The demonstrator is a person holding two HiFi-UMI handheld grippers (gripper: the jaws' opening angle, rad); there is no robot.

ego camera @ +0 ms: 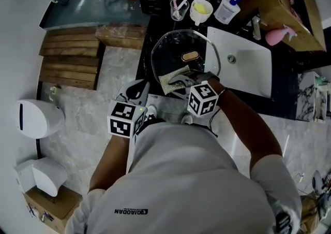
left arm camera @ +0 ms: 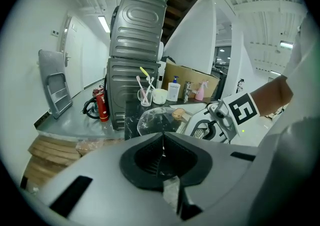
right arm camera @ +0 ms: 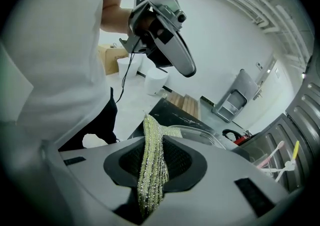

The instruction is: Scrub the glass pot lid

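Observation:
The glass pot lid (ego camera: pixel 178 64) is held tilted over the black counter, its tan handle (ego camera: pixel 190 56) facing up. My left gripper (ego camera: pixel 141 88) is shut on the lid's left rim; in the left gripper view the lid (left arm camera: pixel 155 120) runs edge-on out of the closed jaws (left arm camera: pixel 162 146). My right gripper (ego camera: pixel 182 79) is shut on a glittery yellow-green scrub cloth (ego camera: pixel 172 83), which lies against the lid's near edge. In the right gripper view the cloth (right arm camera: pixel 150 165) stands up between the jaws, with the lid (right arm camera: pixel 202 134) just beyond and the left gripper (right arm camera: pixel 167 45) above.
A white sink (ego camera: pixel 243 59) lies right of the lid. Behind it stand a glass with toothbrushes (ego camera: pixel 178 9), a white cup (ego camera: pixel 200 13), a soap bottle (ego camera: pixel 226 10) and a pink spray bottle (ego camera: pixel 279 35). Wooden pallets (ego camera: pixel 67 62) and a white bin (ego camera: pixel 36 119) are on the left.

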